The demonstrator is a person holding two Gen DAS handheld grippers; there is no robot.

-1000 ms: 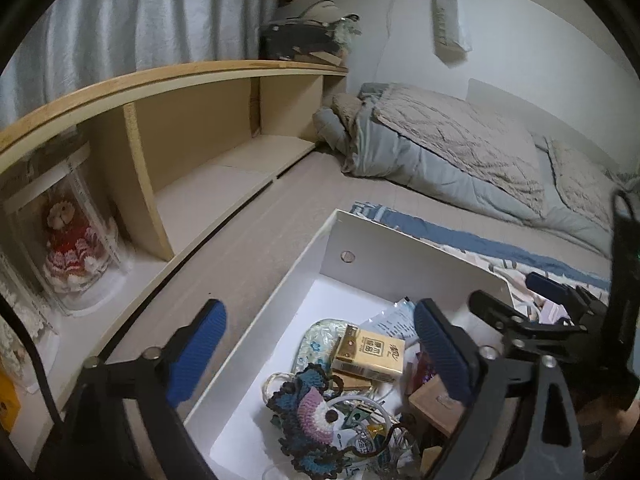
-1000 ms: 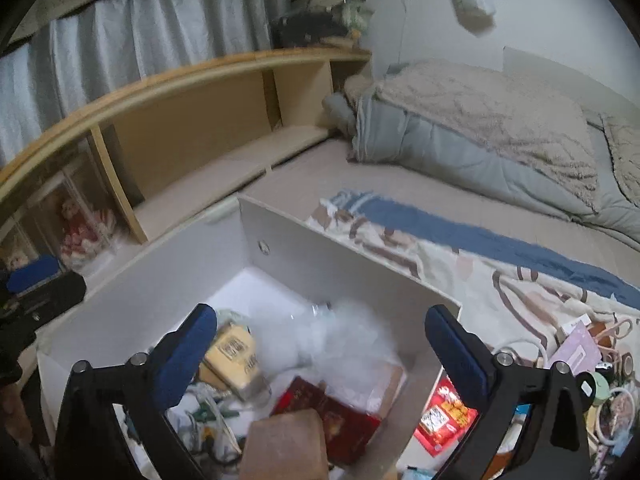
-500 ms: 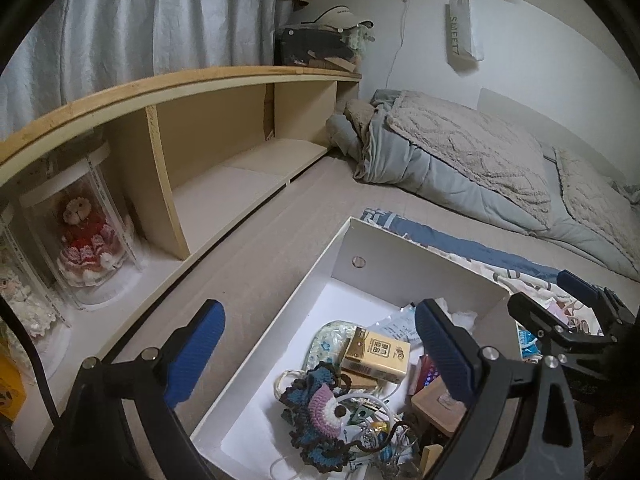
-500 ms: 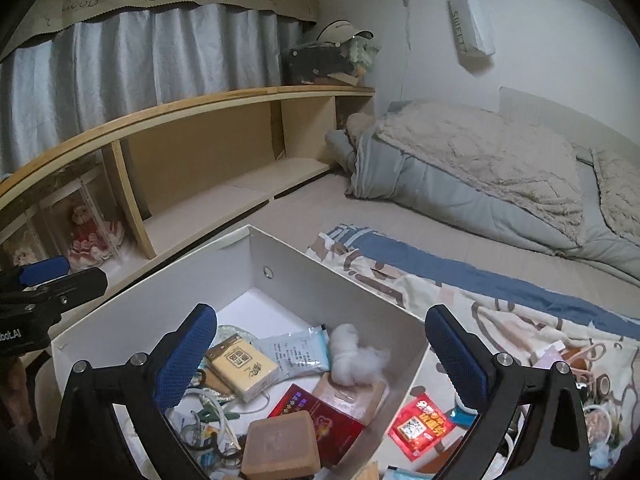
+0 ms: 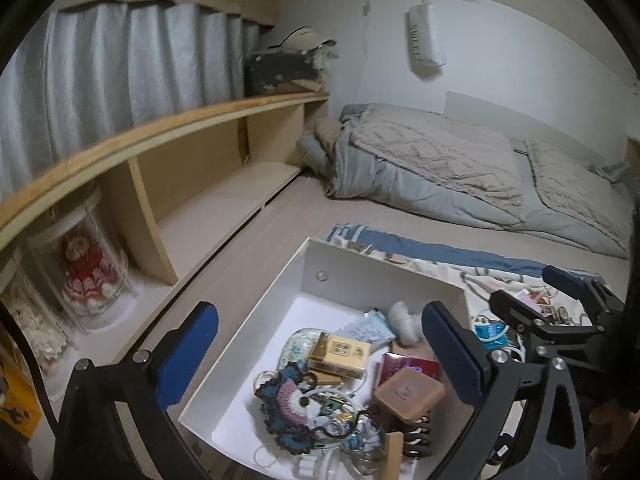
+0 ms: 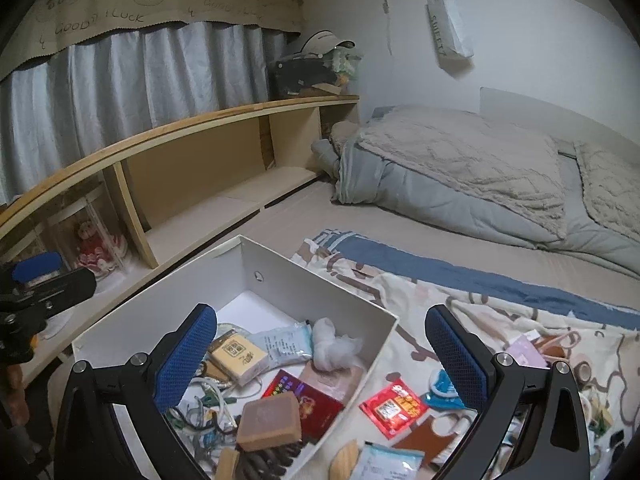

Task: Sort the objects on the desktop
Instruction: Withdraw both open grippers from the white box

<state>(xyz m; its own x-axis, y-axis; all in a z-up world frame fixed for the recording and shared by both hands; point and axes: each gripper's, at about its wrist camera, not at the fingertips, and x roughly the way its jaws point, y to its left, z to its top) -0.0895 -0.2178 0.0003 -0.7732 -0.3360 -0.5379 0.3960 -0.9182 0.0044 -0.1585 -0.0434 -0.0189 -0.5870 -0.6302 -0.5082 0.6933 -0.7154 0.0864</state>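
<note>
Here, both tools gape, empty, left tool (image 5: 320,348) just widened, right tool (image 6: 322,354); only right view shows red packet (image 6: 394,402).

A grey quilt (image 6: 460,172) lies on the bed. A doll (image 5: 86,276), a bit blurry, stands under the wooden shelf (image 6: 180,136).

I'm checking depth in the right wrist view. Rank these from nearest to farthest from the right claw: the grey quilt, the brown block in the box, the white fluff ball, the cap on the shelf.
From the right claw:
1. Brown block, low in the white box, beside the left finger.
2. White fluff ball, by the box's right wall.
3. Grey quilt, across the bed.
4. Cap, atop the shelf, far corner.
</note>
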